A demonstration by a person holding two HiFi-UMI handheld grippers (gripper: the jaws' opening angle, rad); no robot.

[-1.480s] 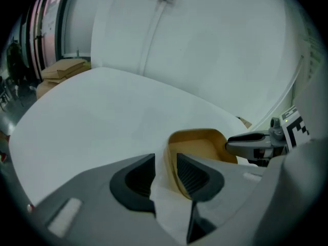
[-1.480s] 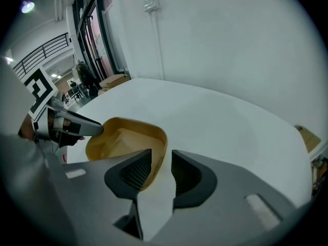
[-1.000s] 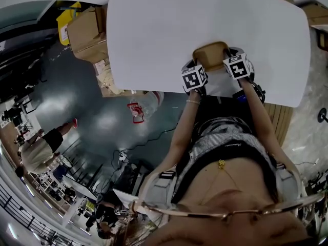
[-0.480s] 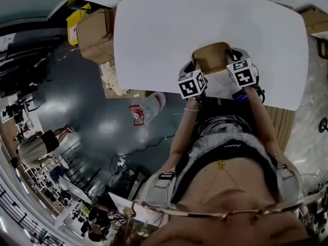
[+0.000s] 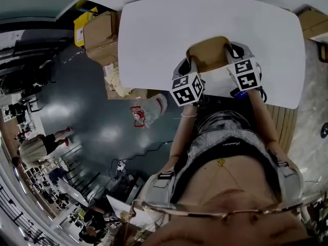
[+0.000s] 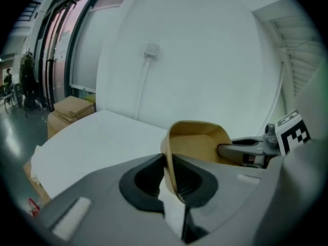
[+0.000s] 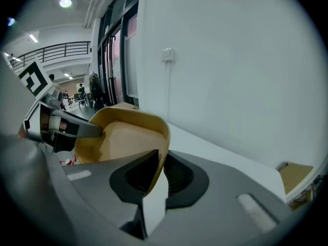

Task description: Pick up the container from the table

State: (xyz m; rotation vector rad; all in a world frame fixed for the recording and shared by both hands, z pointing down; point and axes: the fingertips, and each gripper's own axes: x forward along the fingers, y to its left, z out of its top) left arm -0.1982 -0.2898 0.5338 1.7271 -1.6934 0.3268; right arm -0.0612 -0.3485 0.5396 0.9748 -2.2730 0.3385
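A shallow brown container (image 5: pixel 207 53) hangs above the white table (image 5: pixel 154 29), held between both grippers. My left gripper (image 5: pixel 191 61) is shut on its left rim, and my right gripper (image 5: pixel 228 54) is shut on its right rim. In the left gripper view the thin brown wall of the container (image 6: pixel 197 142) runs between the jaws of my left gripper (image 6: pixel 170 172), with the right gripper's finger (image 6: pixel 241 150) clamped on the far rim. In the right gripper view the container (image 7: pixel 123 137) is pinched by my right gripper (image 7: pixel 156 176), and the left gripper (image 7: pixel 66 127) shows on its far side.
Cardboard boxes (image 5: pixel 100 32) stand on the floor at the table's left end, with a clear plastic bottle (image 5: pixel 151 106) lying near them. A white wall with a socket (image 6: pixel 151 49) rises behind the table. People stand far off at the left (image 5: pixel 36 147).
Both grippers have risen together with the container held between them. It now sits higher above the table and looks larger in the head view.
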